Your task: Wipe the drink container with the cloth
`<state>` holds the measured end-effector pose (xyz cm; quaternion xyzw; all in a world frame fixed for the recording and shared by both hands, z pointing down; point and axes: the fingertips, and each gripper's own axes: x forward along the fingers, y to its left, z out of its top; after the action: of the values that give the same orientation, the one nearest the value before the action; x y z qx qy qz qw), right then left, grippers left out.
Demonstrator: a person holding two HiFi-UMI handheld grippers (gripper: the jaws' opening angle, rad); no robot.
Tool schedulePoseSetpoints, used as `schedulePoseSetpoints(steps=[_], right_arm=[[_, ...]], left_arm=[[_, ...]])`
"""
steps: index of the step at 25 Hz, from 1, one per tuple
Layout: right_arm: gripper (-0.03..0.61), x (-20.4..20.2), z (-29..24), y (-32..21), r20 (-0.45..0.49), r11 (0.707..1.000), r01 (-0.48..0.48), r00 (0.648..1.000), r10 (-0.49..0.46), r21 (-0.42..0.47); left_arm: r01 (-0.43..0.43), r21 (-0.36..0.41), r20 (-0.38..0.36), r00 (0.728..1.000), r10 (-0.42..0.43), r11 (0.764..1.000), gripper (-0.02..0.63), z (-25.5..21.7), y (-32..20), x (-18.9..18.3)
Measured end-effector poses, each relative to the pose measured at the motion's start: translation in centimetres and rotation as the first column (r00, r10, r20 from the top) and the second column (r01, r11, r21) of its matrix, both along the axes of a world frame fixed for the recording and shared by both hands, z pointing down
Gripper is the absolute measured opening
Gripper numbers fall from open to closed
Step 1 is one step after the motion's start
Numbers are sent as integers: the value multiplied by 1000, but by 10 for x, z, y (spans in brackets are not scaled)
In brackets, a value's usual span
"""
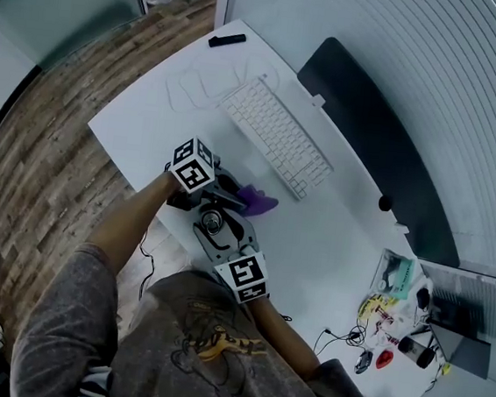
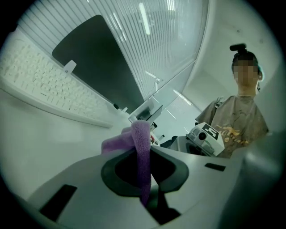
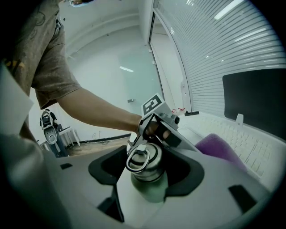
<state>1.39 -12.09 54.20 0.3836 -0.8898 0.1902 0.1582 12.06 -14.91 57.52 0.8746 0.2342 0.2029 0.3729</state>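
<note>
The drink container (image 3: 146,179), a green metal bottle with a steel ring lid (image 1: 213,223), sits clamped between the jaws of my right gripper (image 3: 145,172), which is shut on it. My left gripper (image 2: 143,167) is shut on a purple cloth (image 2: 141,147) that sticks up between its jaws. In the head view the left gripper (image 1: 221,190) reaches in from the left, just beyond the bottle's lid, and the cloth (image 1: 257,200) hangs out to the right of it. The right gripper (image 1: 219,237) points toward the left one. From the right gripper view, the cloth (image 3: 220,147) lies to the right of the bottle.
A white keyboard (image 1: 276,137) lies on the white table (image 1: 332,237), with a dark screen (image 1: 369,135) behind it. A black remote (image 1: 227,40) sits at the far edge. Cables and small items (image 1: 383,335) crowd the right end. Wooden floor (image 1: 39,171) lies left.
</note>
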Motion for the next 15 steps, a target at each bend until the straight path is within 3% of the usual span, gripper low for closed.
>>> schedulePoseSetpoints(steps=[8,15], right_arm=[[264,0,2,-1,10,1000,-18,1000,18,-16],[264,2,4,0,17,999,-31,999,32,-11]], left_arm=[[-98,-56,9,995,99,994,52,0,8,5],[-97,-49,7,995,97,994,52,0,9,3]])
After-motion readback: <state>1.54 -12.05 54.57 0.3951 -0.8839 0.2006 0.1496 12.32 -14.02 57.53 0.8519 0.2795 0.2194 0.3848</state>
